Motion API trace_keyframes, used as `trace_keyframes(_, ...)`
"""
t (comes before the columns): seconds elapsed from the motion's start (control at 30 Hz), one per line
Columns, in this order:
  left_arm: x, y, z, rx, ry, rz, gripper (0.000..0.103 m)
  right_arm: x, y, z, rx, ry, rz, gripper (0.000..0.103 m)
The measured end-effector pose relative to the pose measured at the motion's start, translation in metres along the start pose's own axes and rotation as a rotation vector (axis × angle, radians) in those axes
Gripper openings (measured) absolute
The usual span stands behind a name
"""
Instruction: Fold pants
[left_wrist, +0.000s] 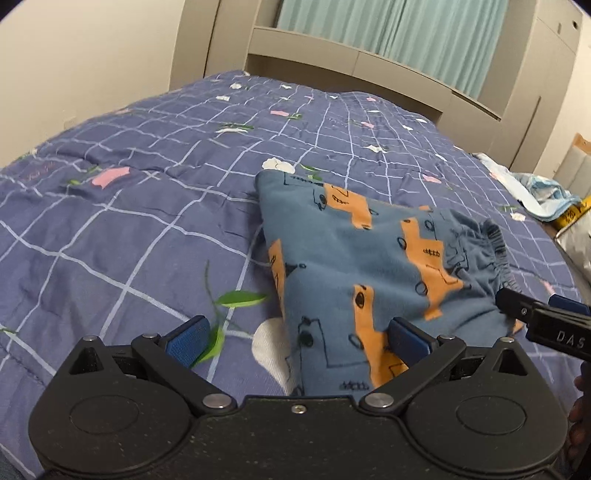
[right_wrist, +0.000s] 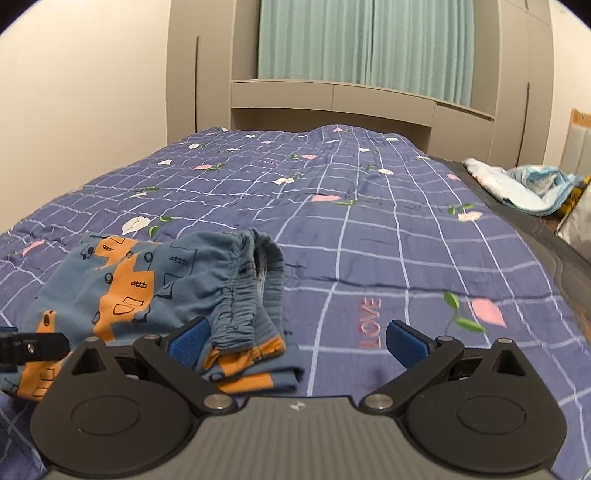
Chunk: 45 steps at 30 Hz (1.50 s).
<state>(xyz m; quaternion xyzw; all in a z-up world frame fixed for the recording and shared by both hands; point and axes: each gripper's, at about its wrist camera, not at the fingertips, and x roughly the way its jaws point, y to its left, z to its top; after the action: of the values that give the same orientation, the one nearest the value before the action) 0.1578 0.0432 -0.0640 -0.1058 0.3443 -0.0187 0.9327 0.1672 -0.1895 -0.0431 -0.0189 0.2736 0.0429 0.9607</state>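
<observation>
Quilted bed (right_wrist: 369, 229) carries folded pants (left_wrist: 351, 258); both grippers — left gripper (left_wrist: 295, 339), right gripper (right_wrist: 297, 341) — gape wide, holding nothing; press layers flat, edges aligned.

Pants (left_wrist: 354, 258) blue-grey, orange blocks, black line doodles; quilt (left_wrist: 147, 206) purple-blue, white grid, pink and white flowers, green leaves, pink "LOVE"; curtain (right_wrist: 365, 48) pale teal; gripper pads (right_wrist: 188, 341) blue

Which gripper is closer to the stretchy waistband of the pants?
The right gripper. The waistband lies just beside its left finger, between its open jaws. The left gripper sits over the pants' other end, farther from it.
</observation>
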Motion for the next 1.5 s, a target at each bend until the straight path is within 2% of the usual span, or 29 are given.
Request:
trace_keyframes(0.23,-0.005,0.001,0.001,-0.002,0.002,-0.002,0.102,-0.006,-0.004,-0.004,0.017,-0.006,0.017,0.103)
trace_keyframes(0.37,-0.009,0.011,0.011,-0.087,-0.005,-0.043,0.102,-0.011,-0.011,0.005,0.024,-0.042,0.123,0.103)
trace_keyframes(0.53,-0.003,0.021,0.025,-0.164,-0.031,-0.084,0.102,0.005,-0.022,0.027,0.014,-0.027,0.242,0.103)
trace_keyframes(0.67,0.008,0.021,0.031,-0.167,-0.042,-0.092,0.102,0.028,-0.032,0.044,0.022,0.015,0.315,0.103)
trace_keyframes(0.87,0.025,0.018,0.03,-0.164,-0.029,-0.094,0.102,0.074,-0.039,0.062,0.069,0.118,0.53,0.103)
trace_keyframes(1.07,0.028,0.018,0.024,-0.13,-0.049,-0.096,0.102,0.115,-0.04,0.065,0.119,0.196,0.678,0.103)
trace_keyframes(1.3,0.028,0.017,0.022,-0.123,-0.057,-0.097,0.102,0.134,-0.062,0.059,0.244,0.203,0.775,0.102)
trace_keyframes(1.5,0.028,0.015,0.022,-0.112,-0.058,-0.091,0.102,0.134,-0.065,0.054,0.262,0.174,0.788,0.102)
